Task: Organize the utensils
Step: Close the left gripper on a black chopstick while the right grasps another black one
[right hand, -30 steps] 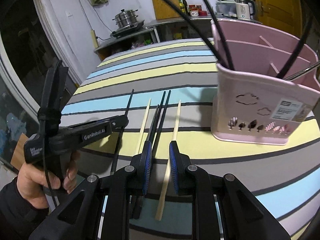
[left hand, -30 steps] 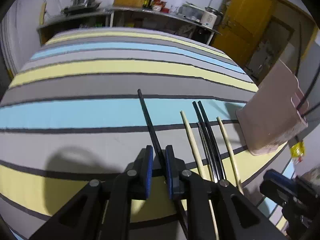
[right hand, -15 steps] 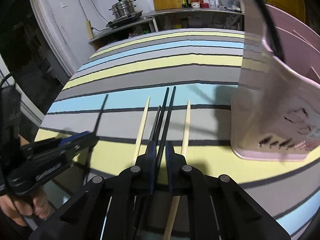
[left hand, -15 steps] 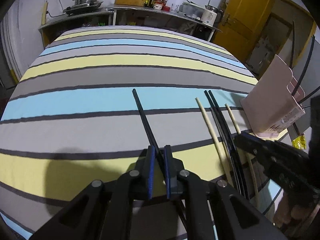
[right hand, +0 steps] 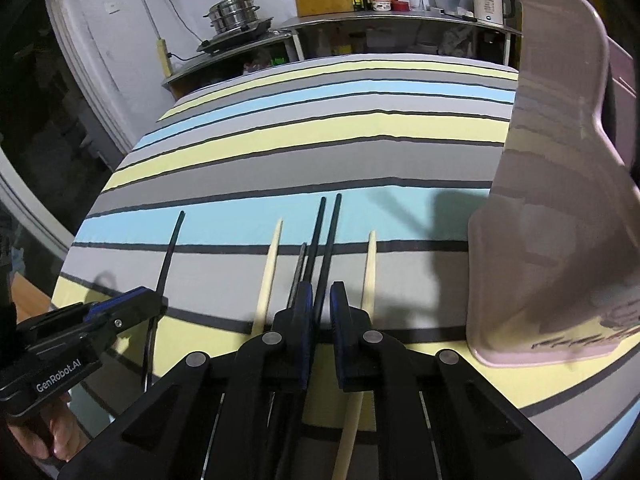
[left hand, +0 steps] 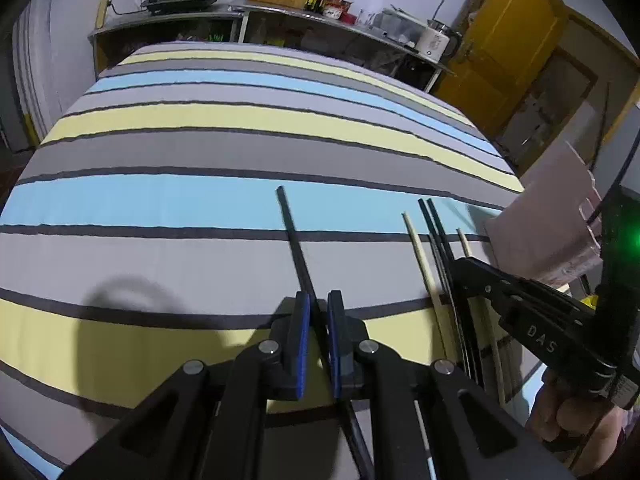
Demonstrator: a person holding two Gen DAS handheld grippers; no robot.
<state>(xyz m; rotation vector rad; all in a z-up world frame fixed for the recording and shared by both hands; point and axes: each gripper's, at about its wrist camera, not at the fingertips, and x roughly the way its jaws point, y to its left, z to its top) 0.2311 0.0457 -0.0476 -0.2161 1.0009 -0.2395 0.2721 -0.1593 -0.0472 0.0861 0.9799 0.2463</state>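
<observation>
My left gripper (left hand: 318, 310) is shut on a lone black chopstick (left hand: 294, 240) that lies on the striped cloth and points away from me. In the right wrist view the same gripper (right hand: 160, 302) comes in from the left on that chopstick (right hand: 172, 248). My right gripper (right hand: 320, 300) is shut on one of a pair of black chopsticks (right hand: 332, 232). A pale wooden chopstick (right hand: 270, 264) lies left of the pair and another (right hand: 368, 268) lies right of it. The pink utensil holder (right hand: 552, 240) stands upright close at the right.
The table's striped cloth (left hand: 200, 200) stretches far ahead. A counter (left hand: 280, 12) with a steel pot, bottles and a kettle runs along the back wall. A yellow door (left hand: 508, 40) stands at the back right. A hand (right hand: 44, 436) grips the left tool.
My right gripper moved forward onto the paired black chopsticks and its jaws closed on one. The pink holder now looms nearer on the right. The left gripper kept its grip.
</observation>
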